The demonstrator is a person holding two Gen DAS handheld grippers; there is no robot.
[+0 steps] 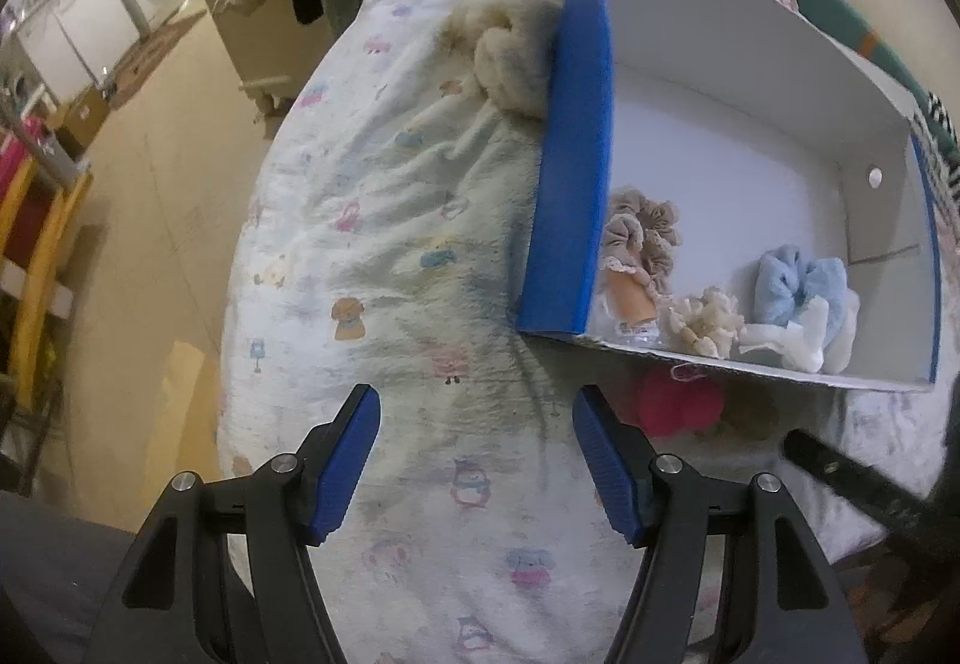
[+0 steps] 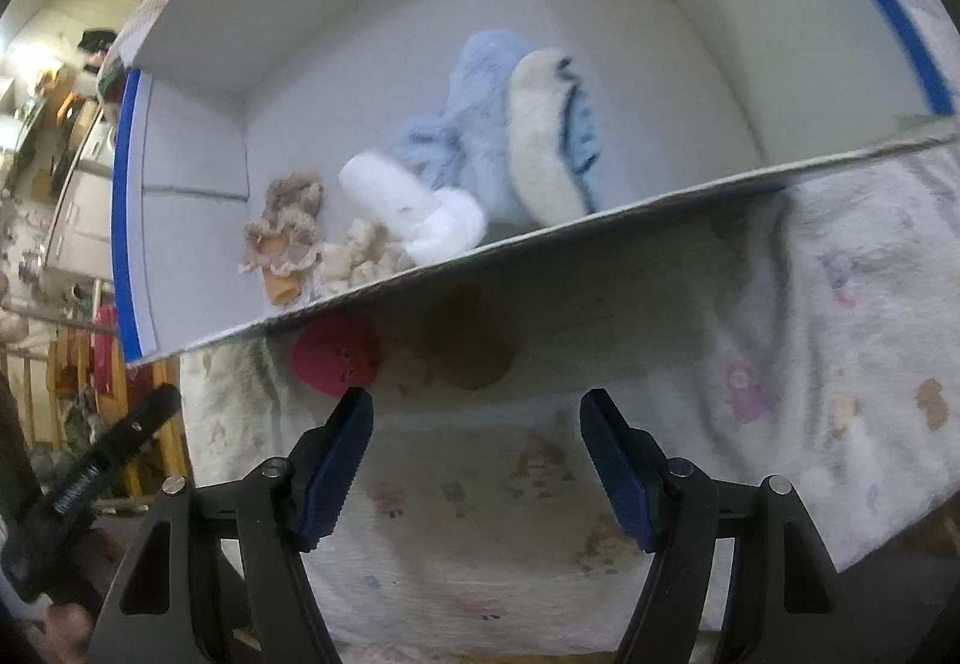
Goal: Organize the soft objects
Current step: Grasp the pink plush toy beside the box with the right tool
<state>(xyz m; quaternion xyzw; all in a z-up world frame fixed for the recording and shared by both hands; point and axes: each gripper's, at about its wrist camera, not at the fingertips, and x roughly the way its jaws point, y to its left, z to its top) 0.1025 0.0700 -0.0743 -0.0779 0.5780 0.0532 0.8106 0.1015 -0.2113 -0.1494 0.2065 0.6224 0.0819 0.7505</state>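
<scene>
Fingers on both your grippers are spread wide with nothing between them, just printed blanket point(image 1: 420, 220) underneath. Your left gripper point(image 1: 476, 463) points down at the bed cover, its blue pads clear of everything. Ahead of those fingers and off to their right sits the white box point(image 1: 750, 136) with the blue outside, resting on the blanket.

Inside the box, along the near wall, you've got a little doll with a beige frilly bonnet point(image 1: 636, 256), a cream fuzzy lump point(image 1: 708, 325) just beside it, a white plush piece point(image 1: 792, 340) and the light blue plush toy point(image 1: 792, 280) touching that. Outside the box, a fluffy cream toy point(image 1: 510, 58) leans against the blue wall, well ahead of the left fingers. Tucked right under the near edge of the box is a pink plush thing point(image 1: 678, 403), just ahead of the left gripper's right finger.

Your right gripper point(image 2: 477, 457) sees the same box from closer in: the pink plush sits just past the tip of its left finger, touching or nearly so, can't tell which. A brownish soft shape point(image 2: 474, 358) lies beside the pink one, in the shadow of the box edge, too dark to make out. Down in the left corner of that view you can see part of the other gripper.
</scene>
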